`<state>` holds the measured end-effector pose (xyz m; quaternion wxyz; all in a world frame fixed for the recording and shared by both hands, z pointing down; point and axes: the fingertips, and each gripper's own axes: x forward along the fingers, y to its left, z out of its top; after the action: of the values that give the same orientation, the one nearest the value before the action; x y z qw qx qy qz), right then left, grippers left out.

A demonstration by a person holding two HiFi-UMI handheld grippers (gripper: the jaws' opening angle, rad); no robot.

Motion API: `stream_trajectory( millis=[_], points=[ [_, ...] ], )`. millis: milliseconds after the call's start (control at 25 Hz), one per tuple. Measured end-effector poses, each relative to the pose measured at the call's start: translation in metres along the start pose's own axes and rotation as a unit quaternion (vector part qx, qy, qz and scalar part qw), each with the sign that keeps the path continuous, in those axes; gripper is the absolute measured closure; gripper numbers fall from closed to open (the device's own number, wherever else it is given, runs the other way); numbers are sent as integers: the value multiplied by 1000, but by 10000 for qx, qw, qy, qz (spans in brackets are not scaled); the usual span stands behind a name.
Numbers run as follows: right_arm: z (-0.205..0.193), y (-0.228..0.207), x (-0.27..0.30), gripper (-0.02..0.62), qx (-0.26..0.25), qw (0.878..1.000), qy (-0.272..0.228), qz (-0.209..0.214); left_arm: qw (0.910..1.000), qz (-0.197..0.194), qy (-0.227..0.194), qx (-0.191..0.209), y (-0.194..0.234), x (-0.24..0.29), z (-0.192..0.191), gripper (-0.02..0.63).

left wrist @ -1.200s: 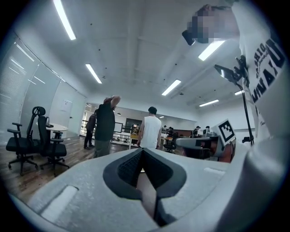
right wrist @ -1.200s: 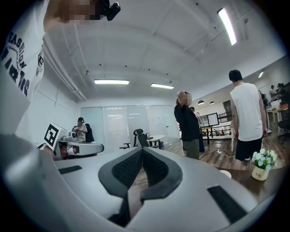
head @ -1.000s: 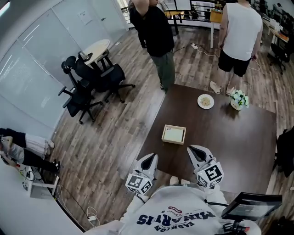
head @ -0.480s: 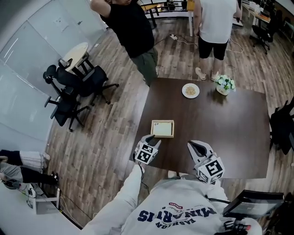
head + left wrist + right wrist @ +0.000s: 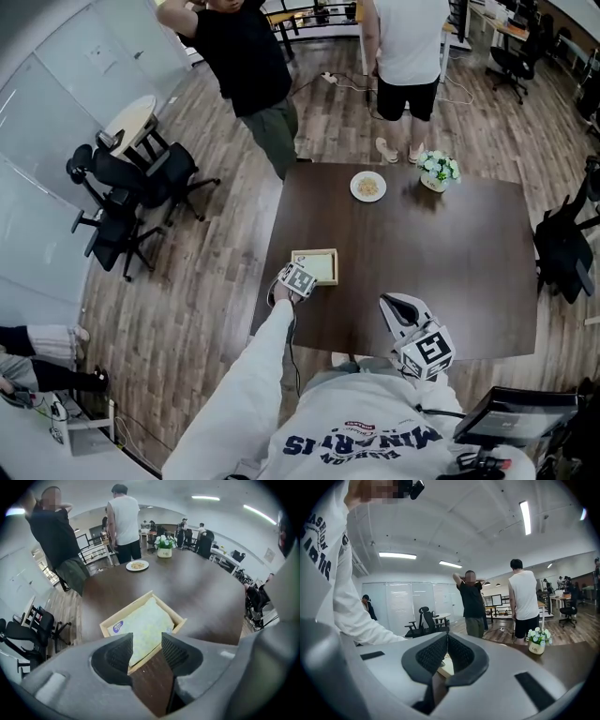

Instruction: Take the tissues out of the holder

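Dark table (image 5: 422,253) in open office | left gripper (image 5: 146,644): jaws apart, just been opening, nothing pinched | tissues (image 5: 143,625): flat in wooden holder (image 5: 180,619) just ahead of this claw, long axis slanting away to its right, purple label at near-left end | right gripper (image 5: 447,641): jaws together, empty

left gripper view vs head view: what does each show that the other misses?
Left gripper view only: left gripper jaws apart, just opened, pads touching nothing; purple label on tissues. Head view only: right gripper, printed sweatshirt. Both: holder, plate, flowers, two bystanders.
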<state>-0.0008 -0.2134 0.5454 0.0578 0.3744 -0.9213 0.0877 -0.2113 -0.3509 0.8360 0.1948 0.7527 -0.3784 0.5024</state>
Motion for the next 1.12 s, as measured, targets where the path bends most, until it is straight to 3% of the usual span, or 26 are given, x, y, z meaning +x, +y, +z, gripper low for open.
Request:
stream_trajectory(
  millis=[120,240,480,760,1120],
  points=[
    [0,2,0,586,-51,10000,51,38,9988,-143,422,-206,0,17,-13,414],
    [0,2,-2,586,-87,9999,82,76,9984,-445,299,-177,-11,32,-2,416],
    [7,6,3,586,-195,9996,105,182,9946,-423,946,-48,-10,41,-19,422],
    [12,7,6,586,-184,9996,134,177,9964,-306,796,28,-17,41,-19,540],
    [12,9,10,586,-179,9996,79,181,9984,-192,527,-28,-16,36,-20,577]
  ],
)
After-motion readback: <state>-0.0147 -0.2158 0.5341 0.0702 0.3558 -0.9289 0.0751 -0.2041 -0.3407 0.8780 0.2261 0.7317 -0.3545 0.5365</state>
